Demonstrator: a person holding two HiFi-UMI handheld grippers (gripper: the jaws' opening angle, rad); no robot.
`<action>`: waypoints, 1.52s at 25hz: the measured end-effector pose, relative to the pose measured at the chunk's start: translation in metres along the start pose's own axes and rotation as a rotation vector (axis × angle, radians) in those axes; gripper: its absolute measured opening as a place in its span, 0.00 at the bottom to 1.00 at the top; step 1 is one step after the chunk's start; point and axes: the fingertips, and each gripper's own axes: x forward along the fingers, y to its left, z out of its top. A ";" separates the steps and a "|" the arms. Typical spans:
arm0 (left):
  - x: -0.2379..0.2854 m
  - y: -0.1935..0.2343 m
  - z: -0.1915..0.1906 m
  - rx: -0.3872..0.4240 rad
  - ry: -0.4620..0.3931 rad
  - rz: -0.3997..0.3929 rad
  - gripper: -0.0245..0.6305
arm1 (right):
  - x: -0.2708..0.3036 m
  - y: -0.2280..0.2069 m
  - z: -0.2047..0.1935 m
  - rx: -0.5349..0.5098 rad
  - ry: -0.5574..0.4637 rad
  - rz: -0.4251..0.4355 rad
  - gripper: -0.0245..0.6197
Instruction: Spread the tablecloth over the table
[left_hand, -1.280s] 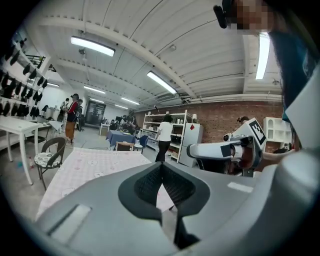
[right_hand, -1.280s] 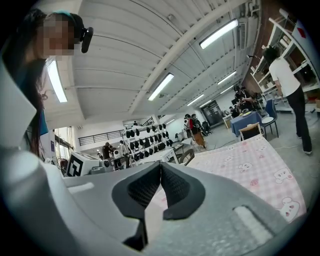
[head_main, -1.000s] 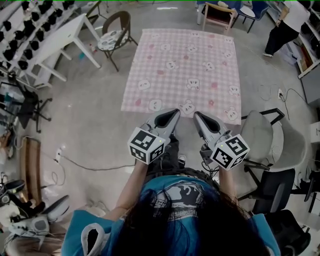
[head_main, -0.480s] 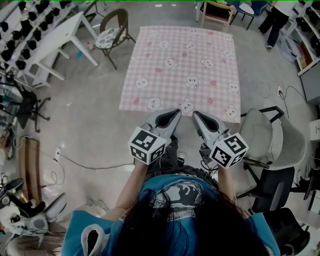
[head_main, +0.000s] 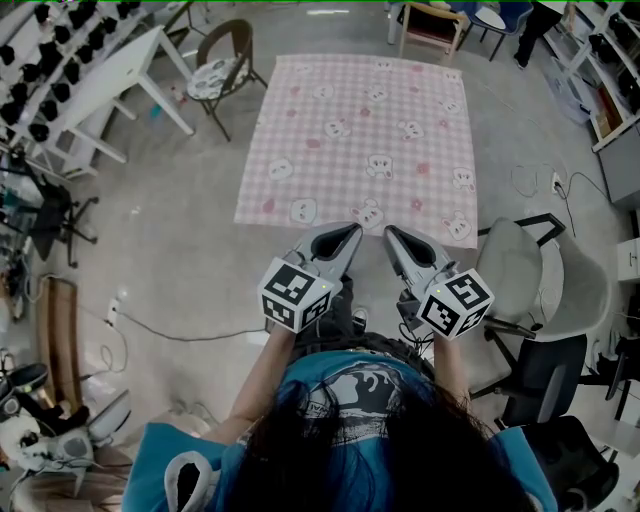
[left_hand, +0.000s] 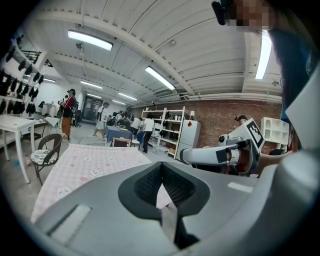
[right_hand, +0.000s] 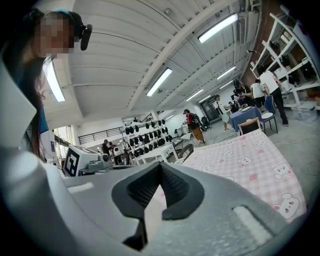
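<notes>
The pink checked tablecloth (head_main: 360, 130) with bear faces lies flat over the table in front of me; it also shows in the left gripper view (left_hand: 90, 162) and the right gripper view (right_hand: 245, 160). My left gripper (head_main: 350, 231) and right gripper (head_main: 392, 232) hover side by side at the cloth's near edge, tips close together. Both are shut, and I see nothing pinched in either. In its own view the left gripper (left_hand: 161, 167) has its jaws pressed together, and so does the right gripper (right_hand: 160, 167). The table under the cloth is hidden.
A dark chair with a patterned cushion (head_main: 228, 70) and a white table (head_main: 110, 75) stand at the left. A grey office chair (head_main: 530, 270) is close on my right. A cable (head_main: 170, 330) runs over the floor at the left. A wooden chair (head_main: 435, 25) stands behind the table.
Both grippers have stayed where they were, still shut. A person at the back right has walked out of the head view.
</notes>
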 end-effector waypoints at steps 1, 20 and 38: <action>0.000 0.000 -0.001 -0.001 0.002 0.000 0.06 | 0.000 -0.001 -0.001 0.001 -0.001 -0.001 0.04; 0.006 -0.003 -0.008 -0.008 0.040 -0.008 0.06 | -0.004 -0.007 -0.008 0.015 0.015 -0.015 0.04; 0.005 0.003 -0.013 -0.019 0.052 0.012 0.06 | -0.002 -0.009 -0.013 0.003 0.032 -0.025 0.04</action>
